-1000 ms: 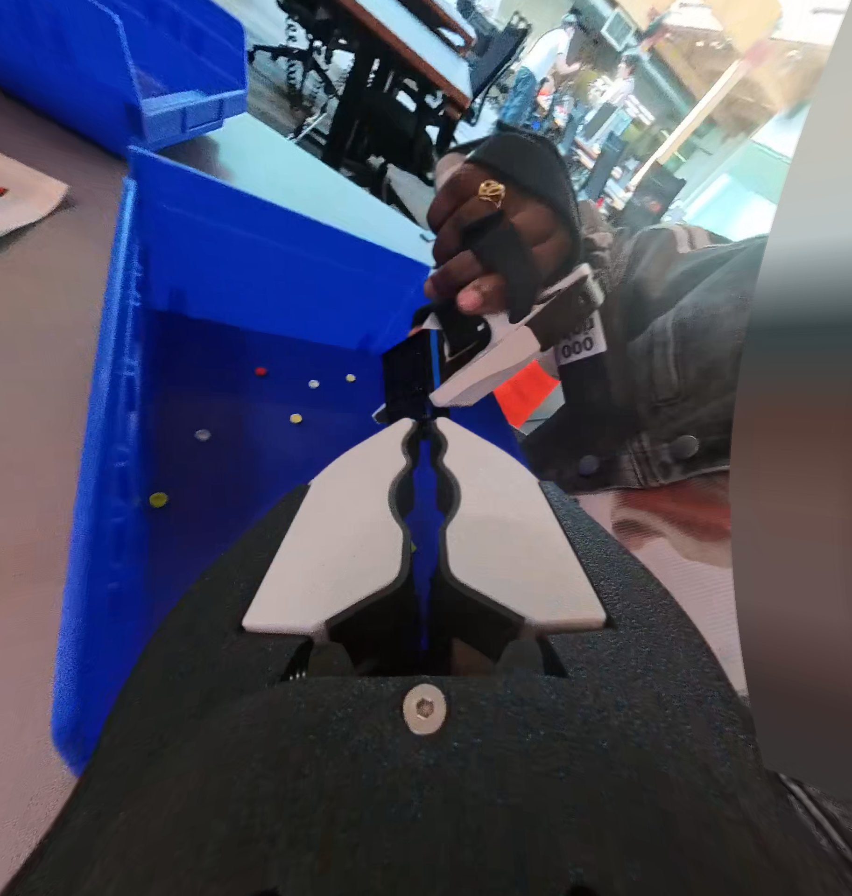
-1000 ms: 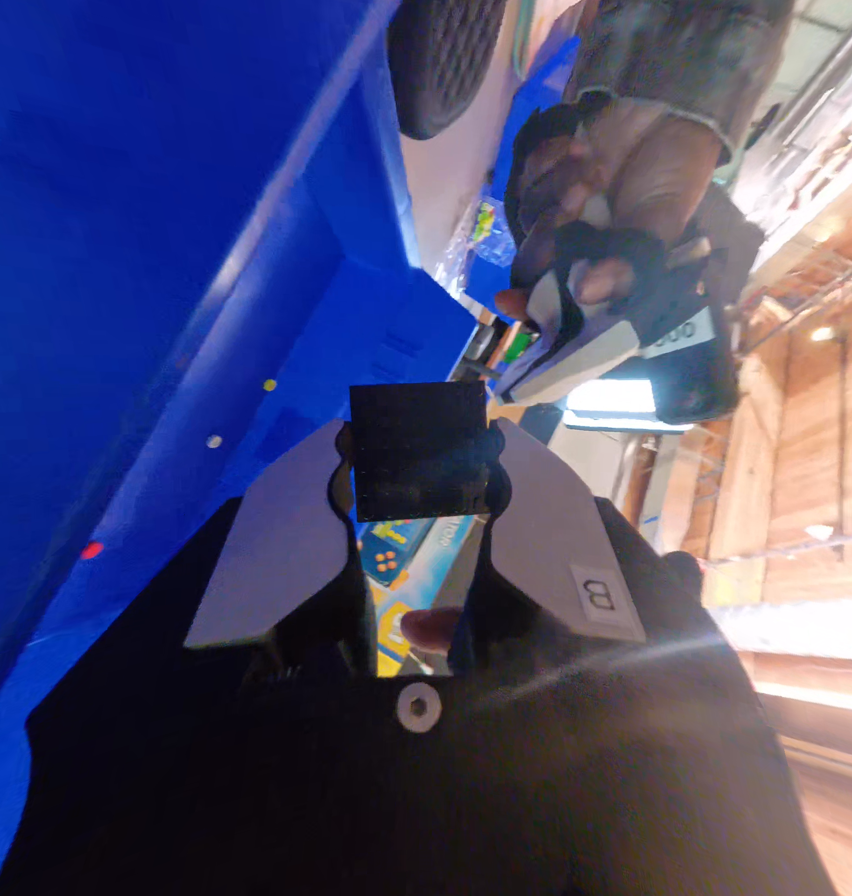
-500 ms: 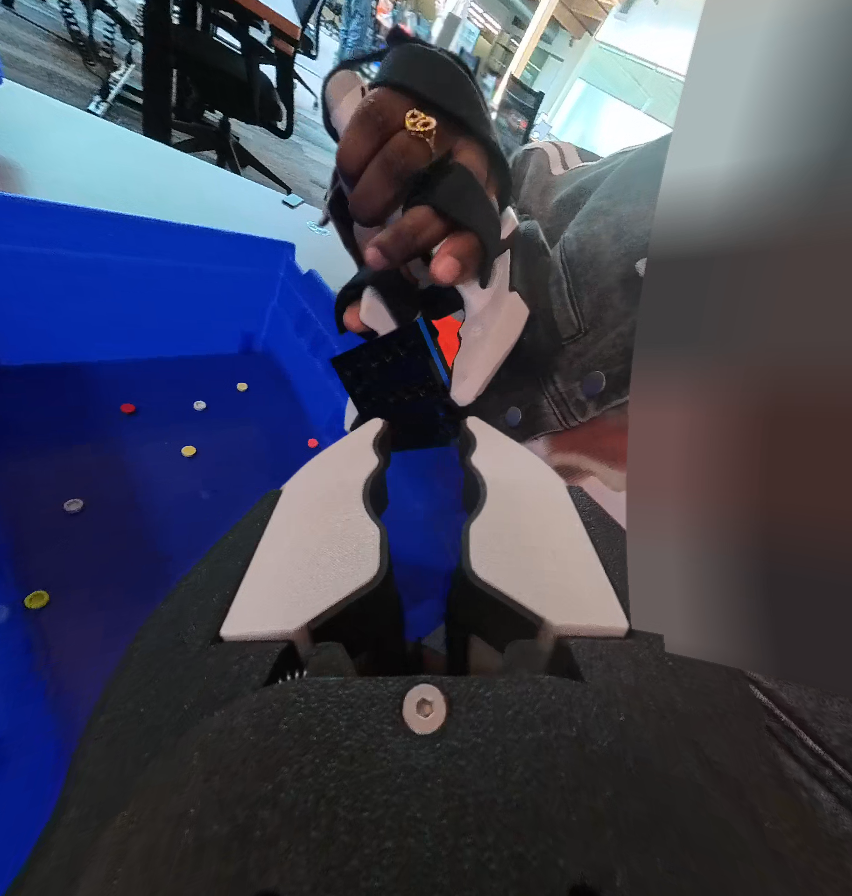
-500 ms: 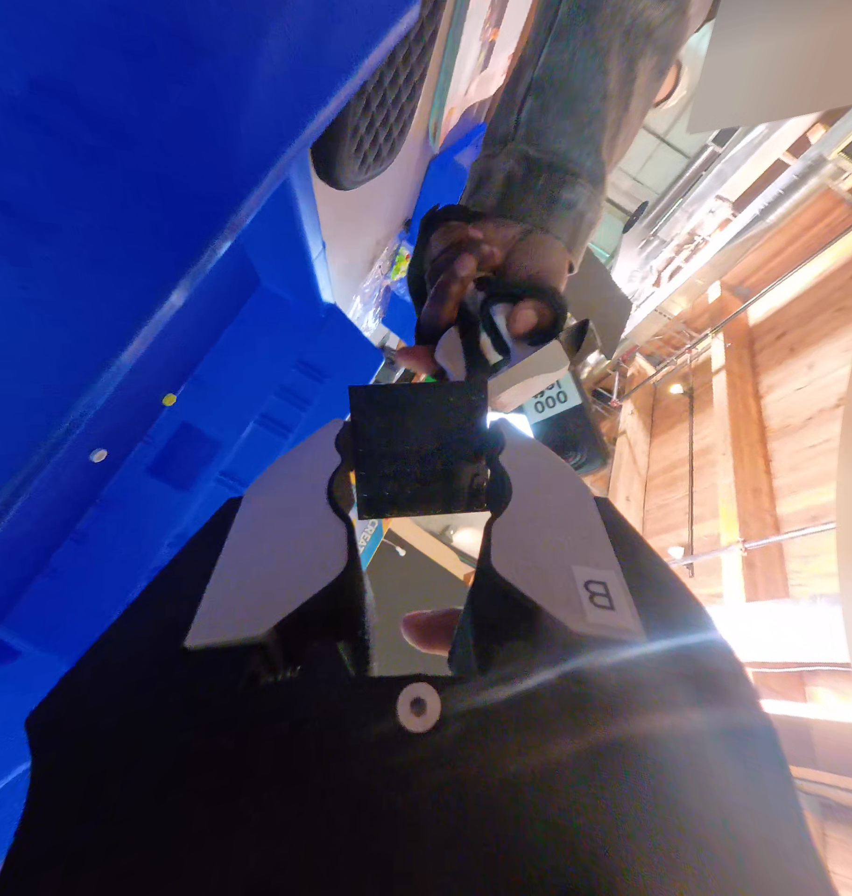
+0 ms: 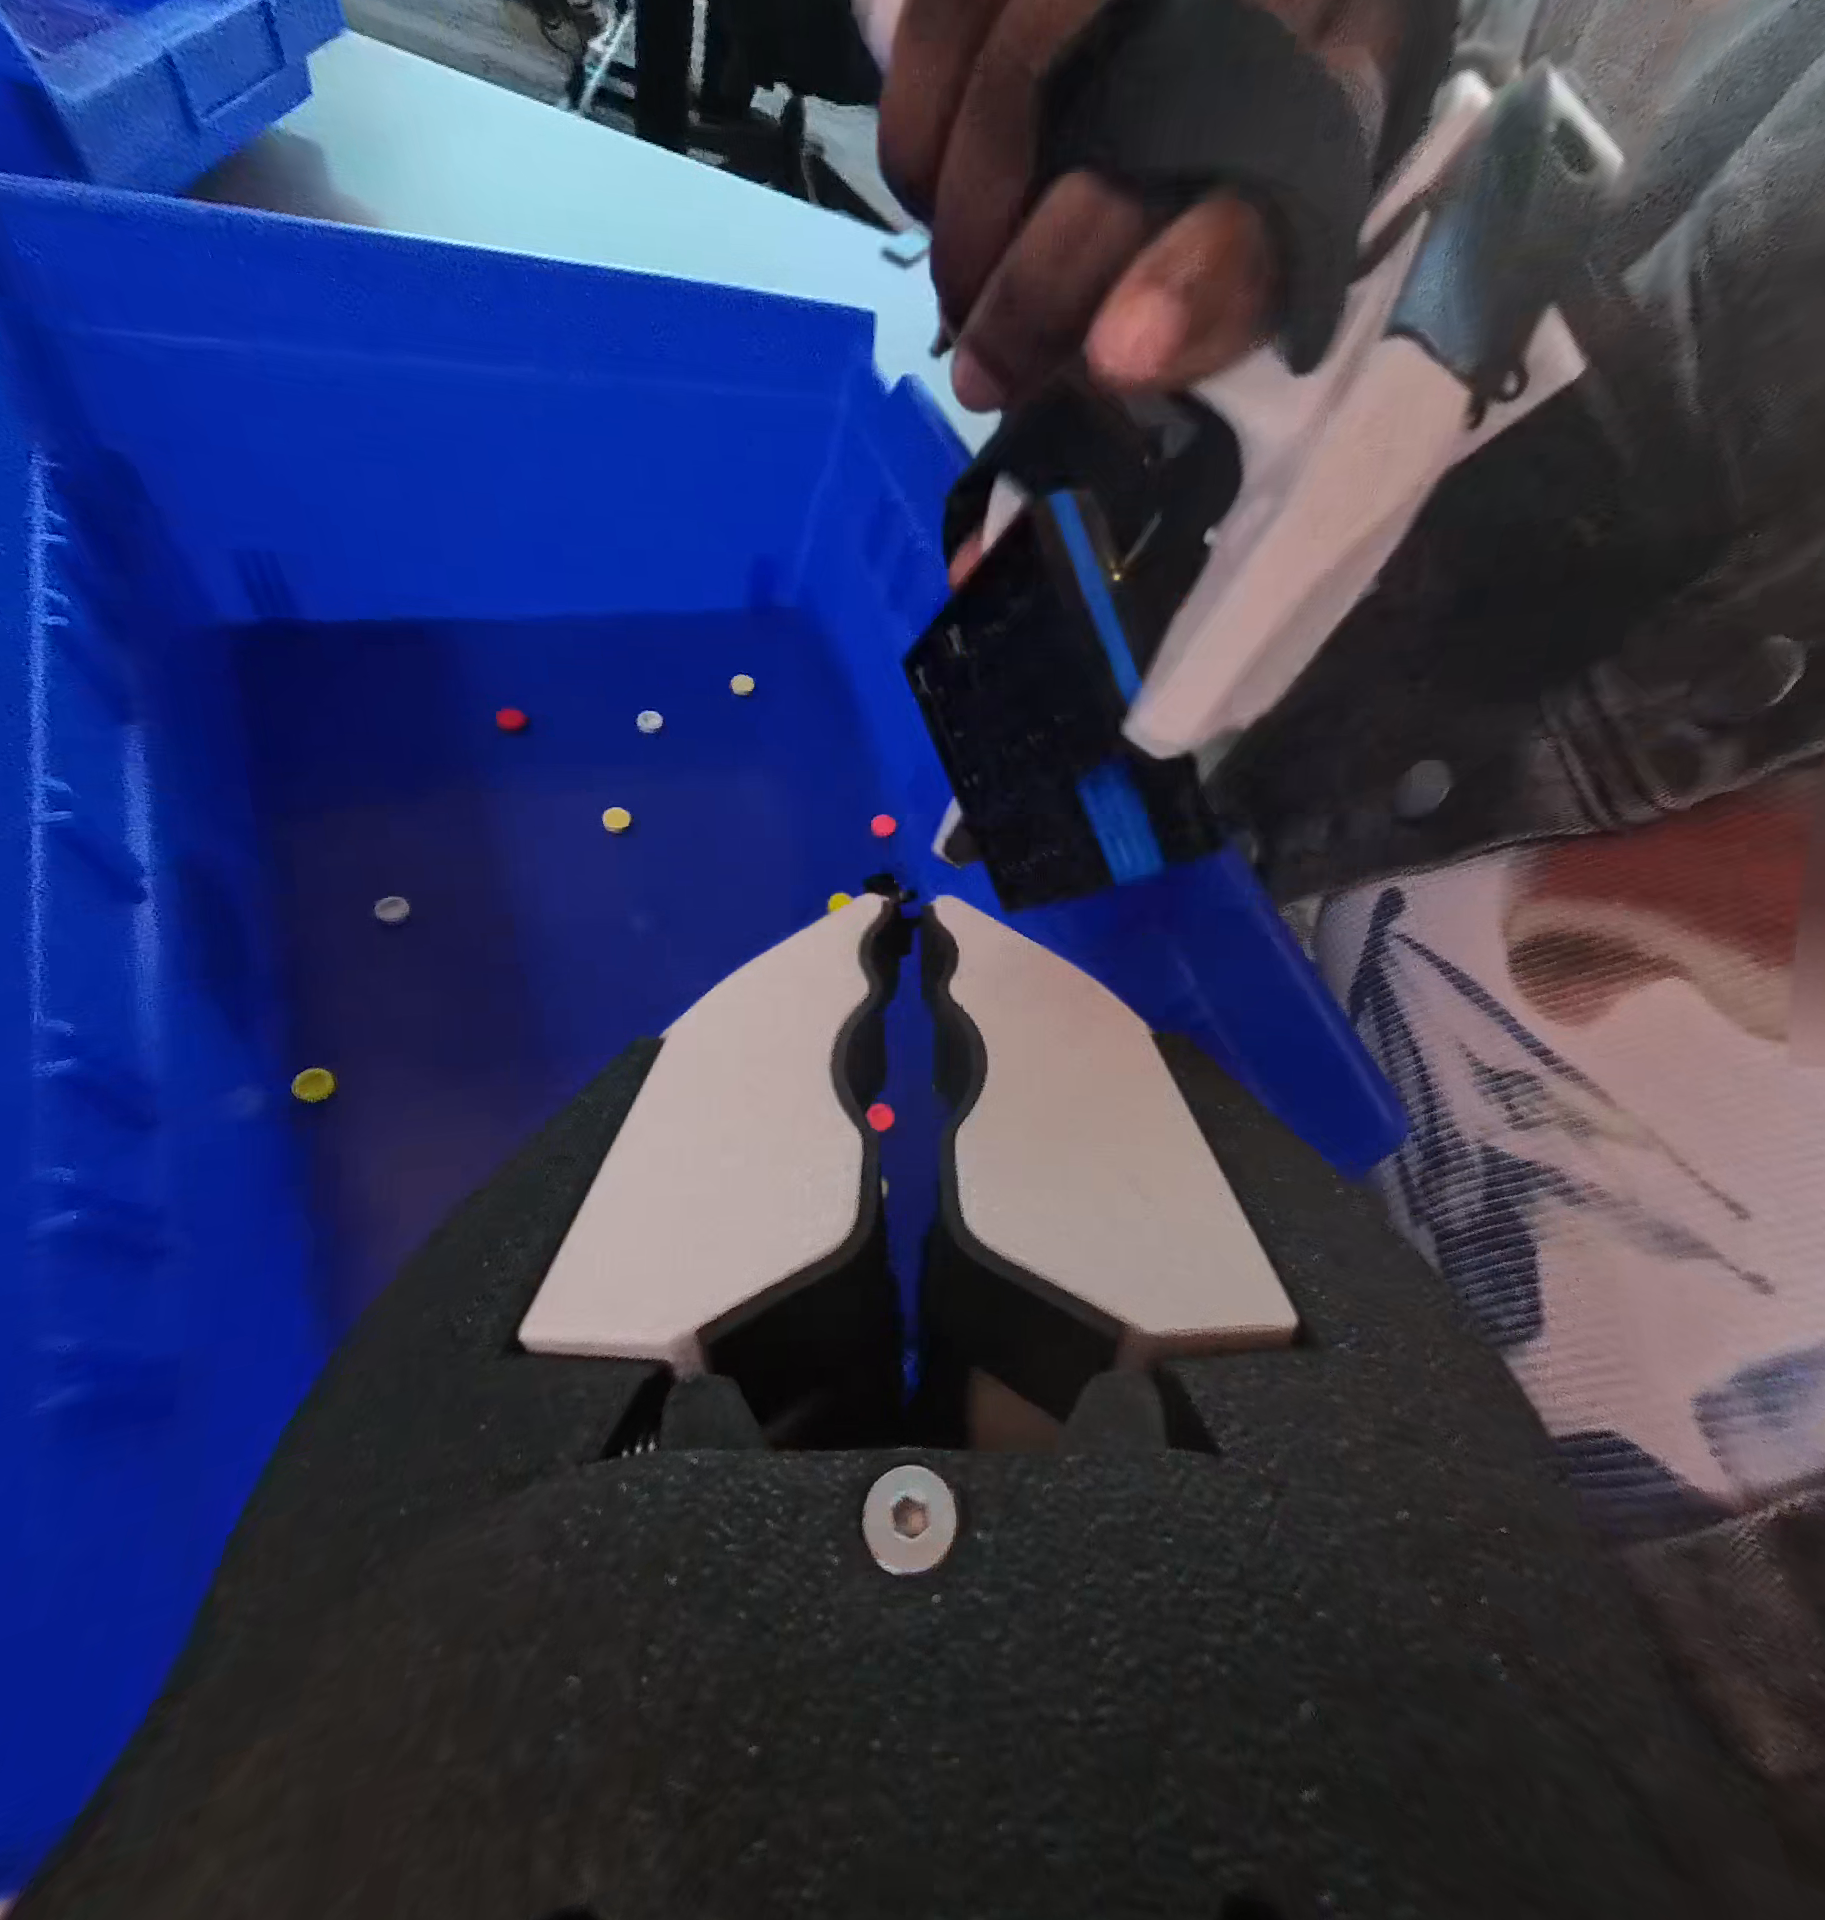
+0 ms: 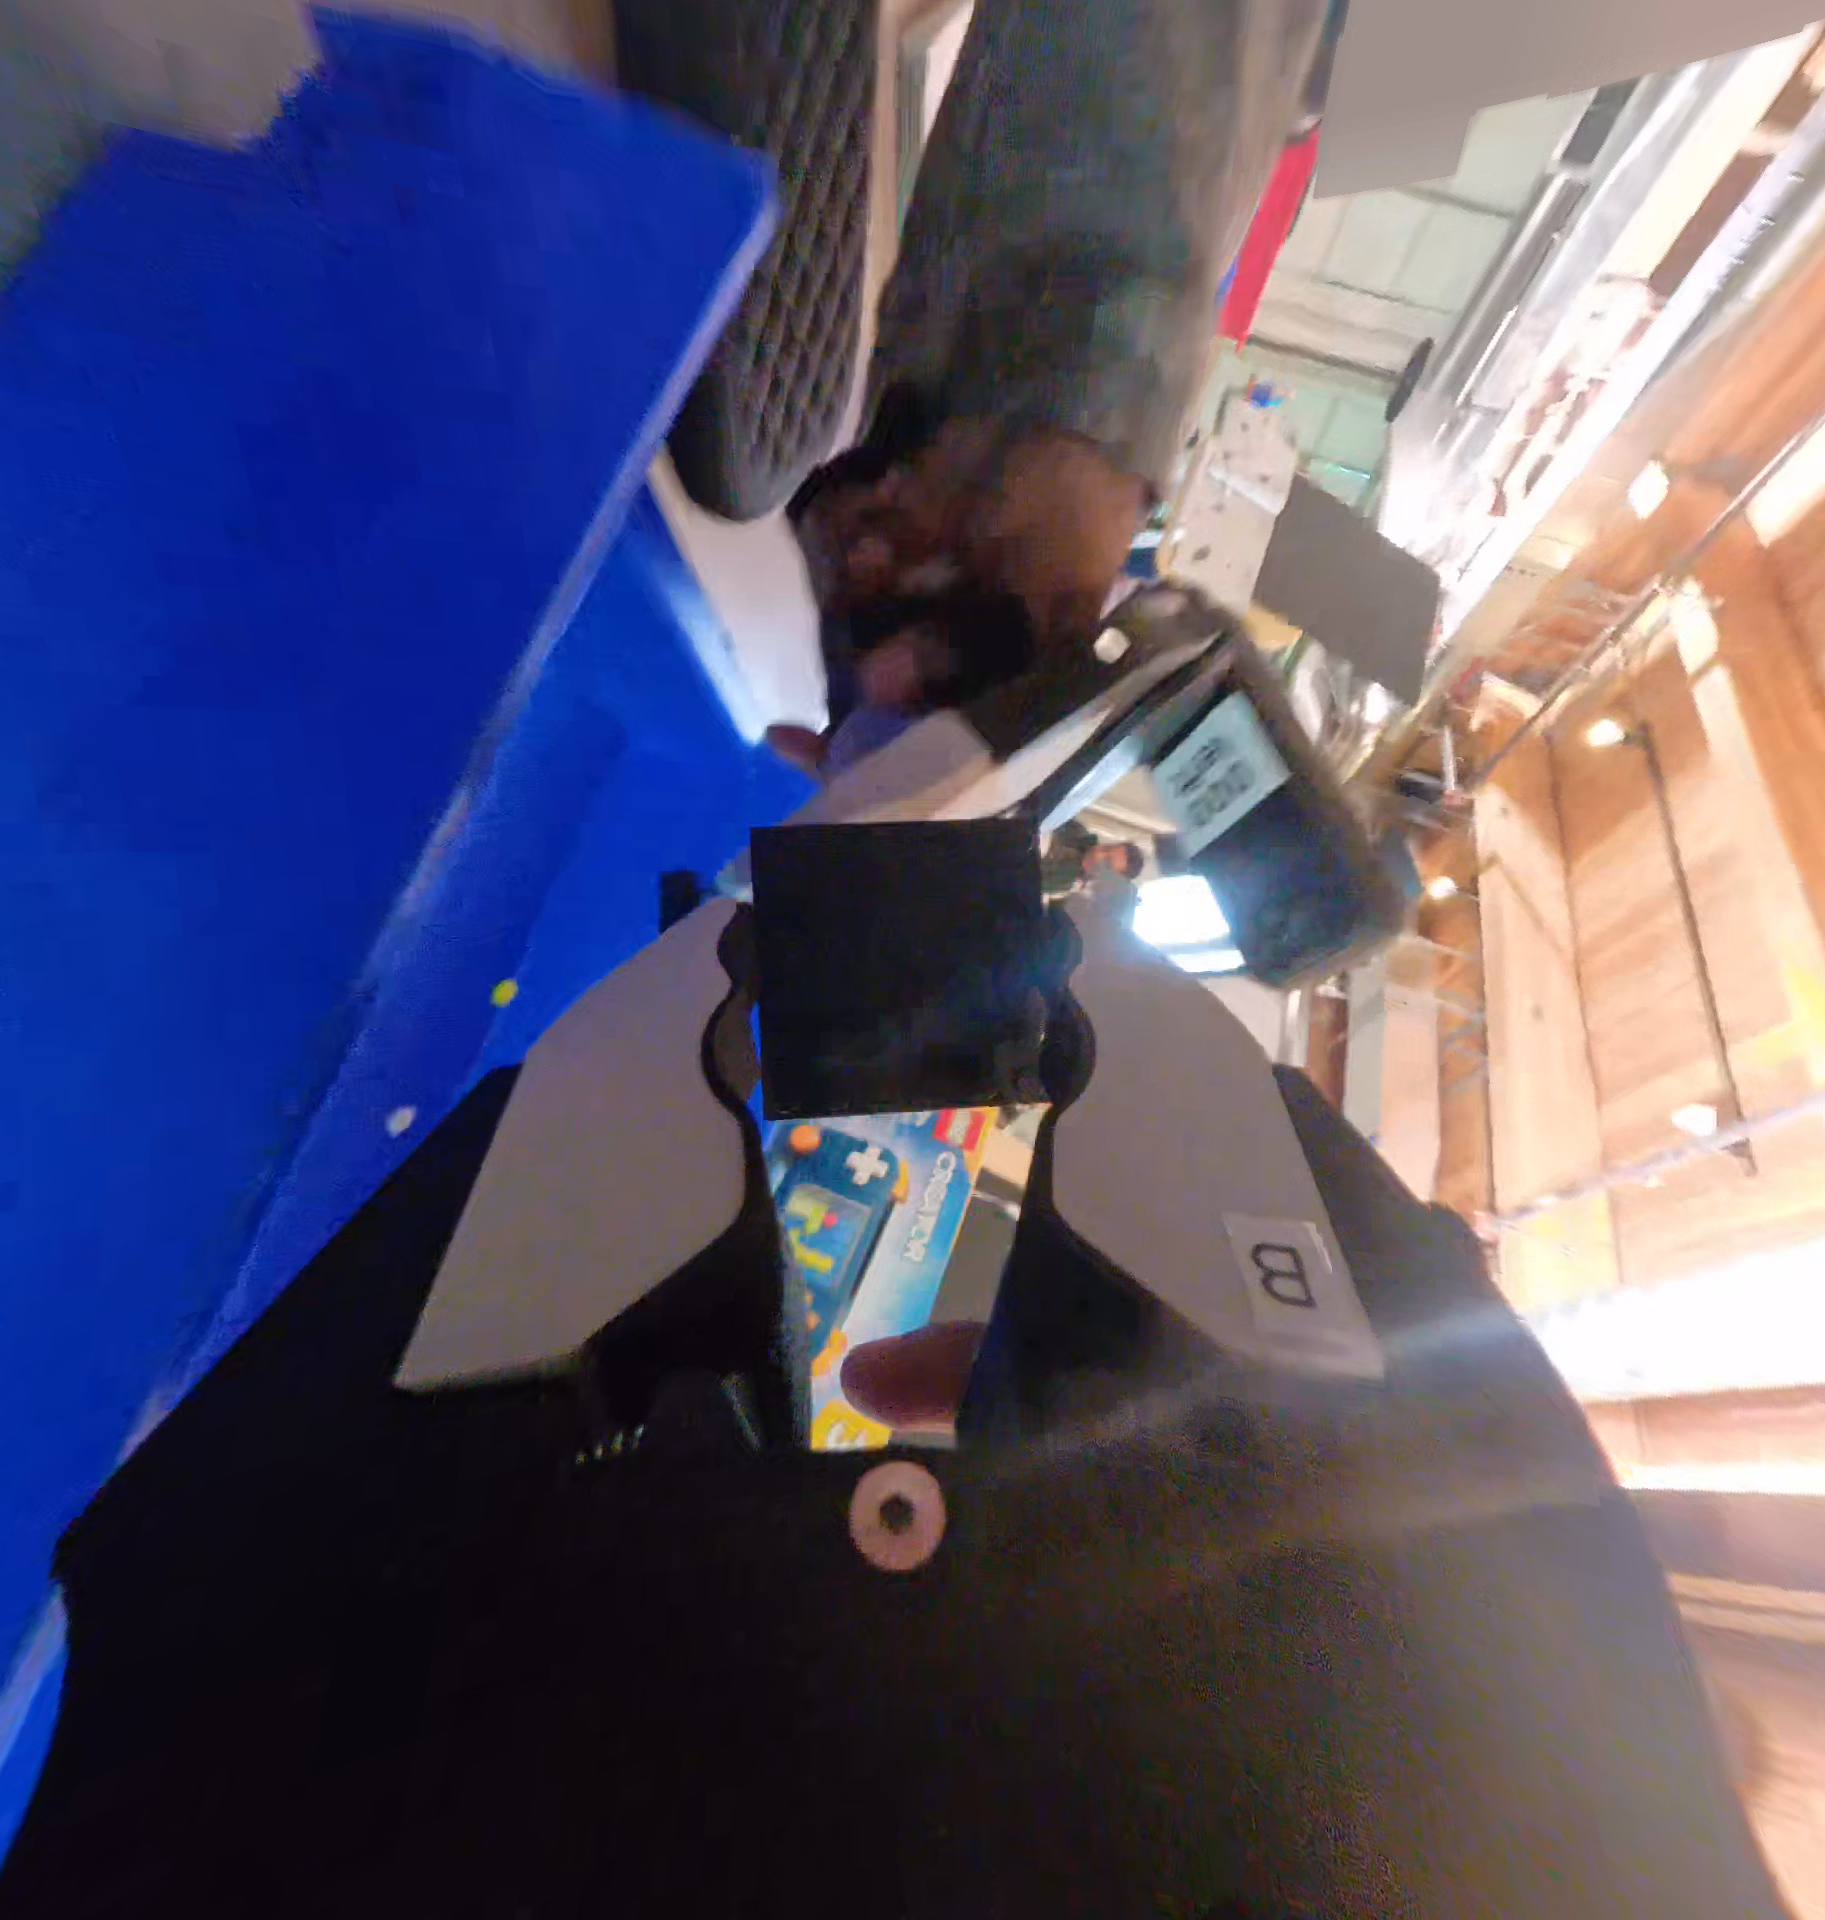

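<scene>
— Right now you're clamping the block (image 6: 897, 966) in your right gripper (image 6: 897, 925). Its jaws are pressing on two opposite edges, and you're holding the block in the air over the bin's (image 5: 420, 416) right wall.

— And your left gripper (image 5: 906, 920) is hanging above the bin floor, just left of the block, with its jaws almost together. A dark speck (image 5: 890, 885) is sitting at the tips, but I can't tell whether you're pinching it.

— The block is looking like stiff, light plastic: a flat black slab with a blue layer along one side. I'm judging it hard and a little slick, so the edges you're squeezing are the sensible hold, leaving the broad faces free.

— Agreed; it's hardly going to flex or crush. Small red, yellow and grey discs (image 5: 617, 820) are lying scattered on the bin floor, well apart from each other and touching neither gripper.
</scene>
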`<state>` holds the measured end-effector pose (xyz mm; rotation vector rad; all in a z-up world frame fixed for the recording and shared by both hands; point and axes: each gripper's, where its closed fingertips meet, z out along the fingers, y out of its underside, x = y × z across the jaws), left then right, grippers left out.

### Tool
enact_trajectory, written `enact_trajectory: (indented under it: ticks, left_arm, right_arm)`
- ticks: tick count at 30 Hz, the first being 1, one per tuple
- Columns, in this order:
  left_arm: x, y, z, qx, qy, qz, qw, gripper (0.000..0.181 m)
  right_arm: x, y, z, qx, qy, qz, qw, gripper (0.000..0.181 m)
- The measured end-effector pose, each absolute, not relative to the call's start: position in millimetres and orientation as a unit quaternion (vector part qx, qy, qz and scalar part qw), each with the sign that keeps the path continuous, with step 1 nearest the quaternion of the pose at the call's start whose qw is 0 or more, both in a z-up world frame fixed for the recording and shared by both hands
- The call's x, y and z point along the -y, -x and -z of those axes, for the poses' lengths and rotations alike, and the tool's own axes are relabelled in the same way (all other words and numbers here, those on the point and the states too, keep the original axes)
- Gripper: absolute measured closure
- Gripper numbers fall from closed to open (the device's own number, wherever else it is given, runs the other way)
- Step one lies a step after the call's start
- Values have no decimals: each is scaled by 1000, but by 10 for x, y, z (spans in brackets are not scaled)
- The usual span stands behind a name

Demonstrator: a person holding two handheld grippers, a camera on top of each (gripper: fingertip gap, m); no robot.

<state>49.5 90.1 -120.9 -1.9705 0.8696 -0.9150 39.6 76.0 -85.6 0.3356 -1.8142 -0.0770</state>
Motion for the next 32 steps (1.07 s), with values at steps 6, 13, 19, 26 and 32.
enact_trajectory:
  ticks: [6, 13, 19, 26, 32]
  left_arm:
    - [-1048, -194, 1130, -276, 781, 363, 426, 178]
    - [-1027, 23, 516, -140, 648, 538, 521, 178]
    - [-976, 138, 353, -78, 591, 590, 544, 178]
    - [-1120, -82, 1027, -242, 761, 276, 534, 108]
    - [-1215, -74, 737, -255, 703, 209, 630, 136]
  right_arm:
    - [-1016, -400, 811, 781, -89, 17, 619, 129]
    - [-1302, -333, 331, 725, 115, -114, 670, 129]
    - [-1392, -342, -46, 610, 273, -335, 664, 128]
    - [-1288, -455, -217, 516, 323, -548, 573, 128]
    - [-1195, -567, -358, 453, 347, -689, 446, 129]
